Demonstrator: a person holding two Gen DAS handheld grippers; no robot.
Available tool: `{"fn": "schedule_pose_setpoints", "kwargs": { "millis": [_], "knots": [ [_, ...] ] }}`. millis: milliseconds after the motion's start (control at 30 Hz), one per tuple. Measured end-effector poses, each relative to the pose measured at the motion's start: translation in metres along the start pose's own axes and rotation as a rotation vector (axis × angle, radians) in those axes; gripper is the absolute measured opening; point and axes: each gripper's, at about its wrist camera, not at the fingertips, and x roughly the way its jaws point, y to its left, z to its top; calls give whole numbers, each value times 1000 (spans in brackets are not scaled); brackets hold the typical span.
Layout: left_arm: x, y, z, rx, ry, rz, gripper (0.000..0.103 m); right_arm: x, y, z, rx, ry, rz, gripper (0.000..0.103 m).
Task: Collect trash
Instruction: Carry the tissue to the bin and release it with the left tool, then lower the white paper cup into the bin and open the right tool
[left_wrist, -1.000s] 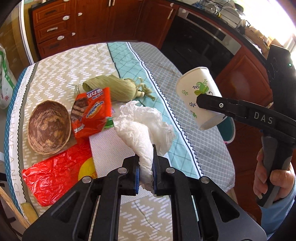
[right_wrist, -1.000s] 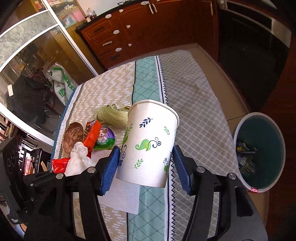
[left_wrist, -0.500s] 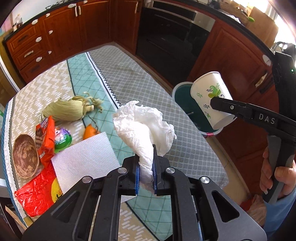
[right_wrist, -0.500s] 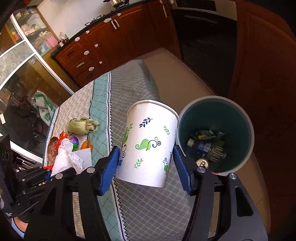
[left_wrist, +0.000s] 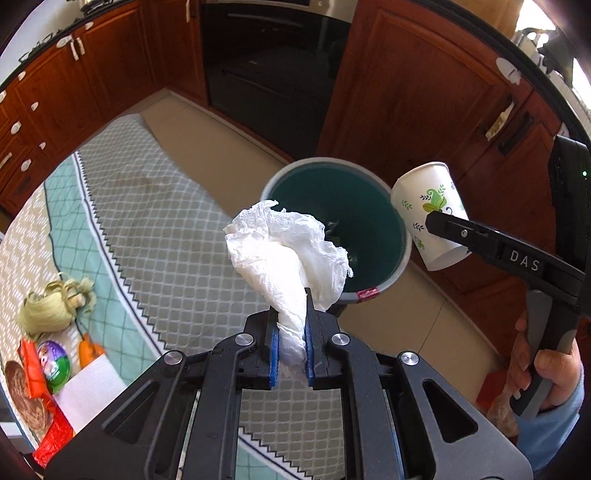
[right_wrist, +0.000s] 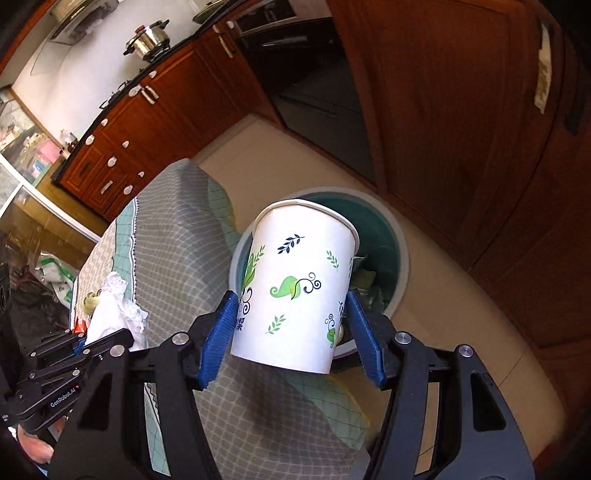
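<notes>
Left tongs (left_wrist: 290, 334) are closed on a crumpled white paper napkin (left_wrist: 286, 251), holding it above the edge of the counter (left_wrist: 177, 236), which has a grey patterned cloth, near the round teal trash bin (left_wrist: 369, 221) on the floor. Right tongs (right_wrist: 291, 332) grip a white paper cup with green leaf prints (right_wrist: 295, 288) by its sides, tilted over the bin's rim. Some trash already lies inside the bin.
</notes>
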Motion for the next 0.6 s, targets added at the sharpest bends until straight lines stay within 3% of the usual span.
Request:
{"fn": "schedule_pose_setpoints", "kwargs": {
  "millis": [200, 433, 500, 533, 567, 600],
  "knots": [
    [48, -32, 30, 64, 50, -22, 11, 10, -28, 9, 61, 4, -15, 58],
    [93, -45, 43, 77, 112, -34, 14, 28, -36, 16, 72, 25, -21, 58],
    [103, -46, 45, 75, 128, -30, 35, 34, -35, 18, 69, 33, -18, 58],
    [105, -46, 45, 76, 130, -16, 57, 36, -36, 19, 69, 36, -17, 58],
    [106, -46, 45, 81, 122, 2, 70, 38, -35, 20, 69, 40, -16, 58],
    [105, -49, 45, 89, 108, 20, 73, 41, -35, 21, 67, 43, -15, 58]
  ]
}}
